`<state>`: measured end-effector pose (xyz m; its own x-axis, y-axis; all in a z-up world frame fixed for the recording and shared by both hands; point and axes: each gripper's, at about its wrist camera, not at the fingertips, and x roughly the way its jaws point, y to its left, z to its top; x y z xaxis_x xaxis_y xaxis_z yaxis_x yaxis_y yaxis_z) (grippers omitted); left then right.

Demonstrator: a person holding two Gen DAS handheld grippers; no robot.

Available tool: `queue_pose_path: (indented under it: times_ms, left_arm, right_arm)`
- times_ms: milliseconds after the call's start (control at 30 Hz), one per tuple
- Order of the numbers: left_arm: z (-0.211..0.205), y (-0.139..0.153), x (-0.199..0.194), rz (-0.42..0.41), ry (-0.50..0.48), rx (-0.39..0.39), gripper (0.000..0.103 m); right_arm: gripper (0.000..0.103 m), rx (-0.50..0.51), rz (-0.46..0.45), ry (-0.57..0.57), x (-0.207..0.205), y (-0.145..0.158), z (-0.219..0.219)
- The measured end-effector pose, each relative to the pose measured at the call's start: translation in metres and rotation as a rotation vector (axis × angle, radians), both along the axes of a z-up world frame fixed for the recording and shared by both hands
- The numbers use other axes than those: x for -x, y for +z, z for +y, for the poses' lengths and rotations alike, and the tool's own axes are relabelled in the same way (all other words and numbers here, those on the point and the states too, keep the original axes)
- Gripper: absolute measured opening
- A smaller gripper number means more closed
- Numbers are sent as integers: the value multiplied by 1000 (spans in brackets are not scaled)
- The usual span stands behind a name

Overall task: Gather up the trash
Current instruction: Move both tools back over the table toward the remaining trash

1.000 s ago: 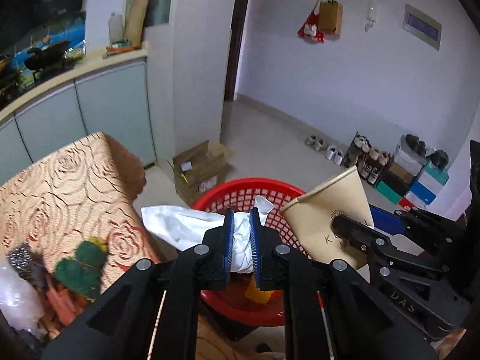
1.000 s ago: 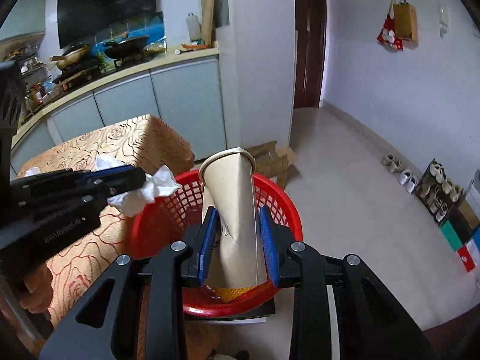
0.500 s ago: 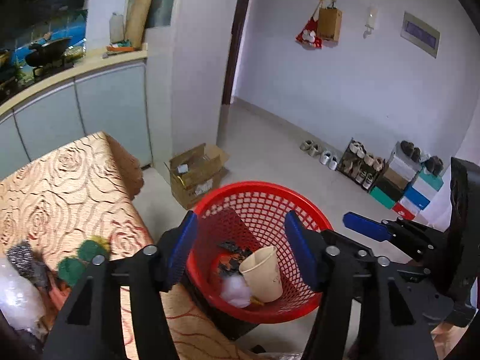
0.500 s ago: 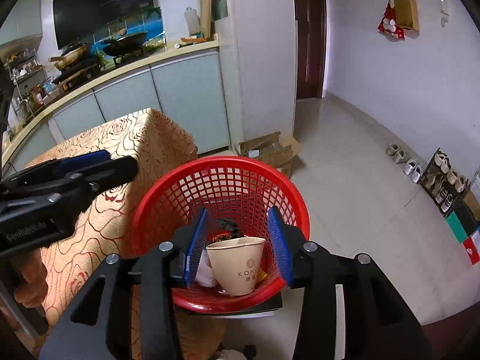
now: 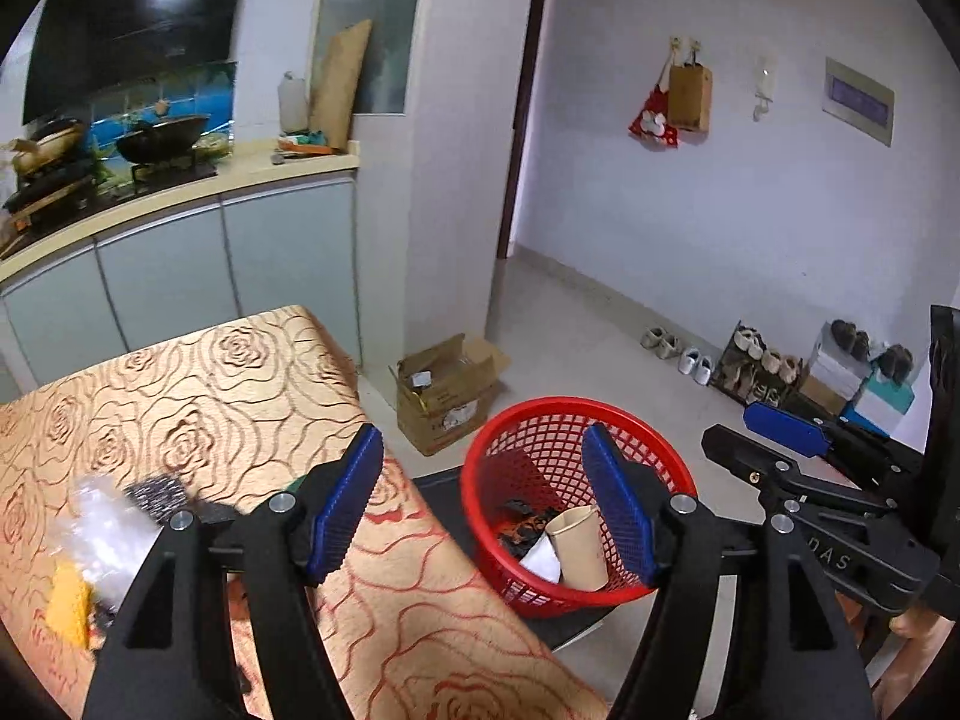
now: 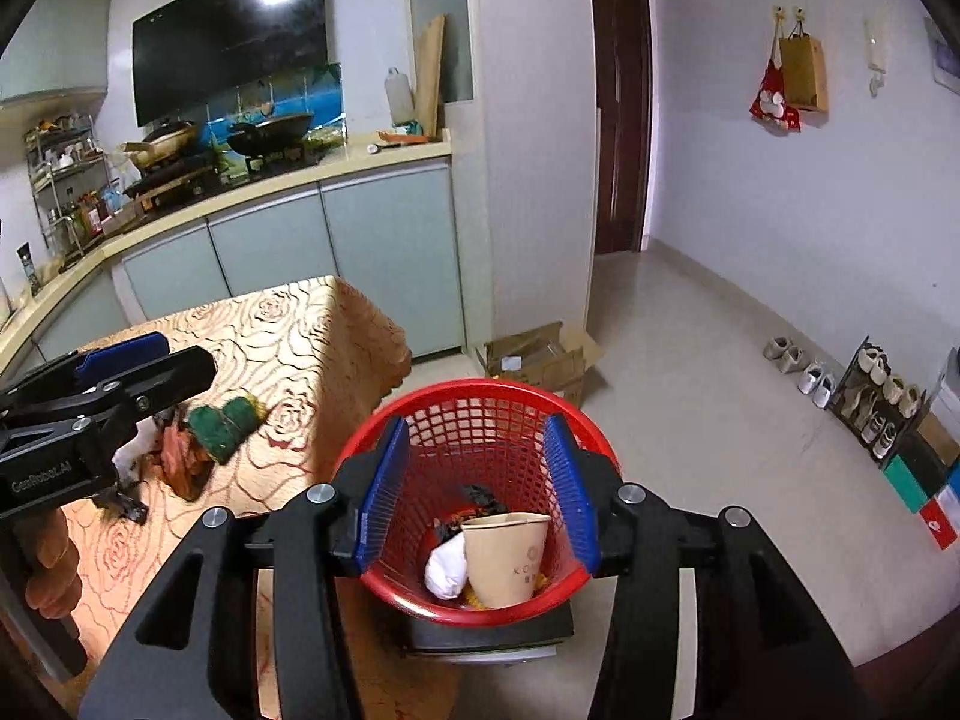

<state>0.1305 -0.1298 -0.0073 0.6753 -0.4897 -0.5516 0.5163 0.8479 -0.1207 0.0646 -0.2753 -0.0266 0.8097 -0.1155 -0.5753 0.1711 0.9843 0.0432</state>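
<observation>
My left tongs (image 5: pixel 483 510) gape wide, empty | my right tongs (image 6: pixel 474 489) wide over red basket (image 6: pixel 480 390) | paper cup (image 6: pixel 507 558) and crumpled tissue (image 6: pixel 447 567) lie inside

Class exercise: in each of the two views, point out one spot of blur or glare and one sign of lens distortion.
Left wrist view: the clear bag on the table is smeared by blur; the door frame bows. Right wrist view: glare sits on the black hood; dark corners ring the frame.
</observation>
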Motion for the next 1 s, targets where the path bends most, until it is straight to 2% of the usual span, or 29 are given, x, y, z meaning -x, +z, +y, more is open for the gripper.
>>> queue_pose_path:
  times_ms: [400, 733, 1000]
  left_arm:
    - [73, 10, 28, -27, 154, -4, 67]
    - [150, 11, 49, -27, 299, -8, 67]
    - [210, 10, 67, -49, 416, -34, 67]
  right_arm:
    - [54, -11, -63, 83, 12, 24, 49]
    - [55, -20, -63, 179, 12, 24, 97]
    - [62, -18, -52, 243, 10, 22, 130]
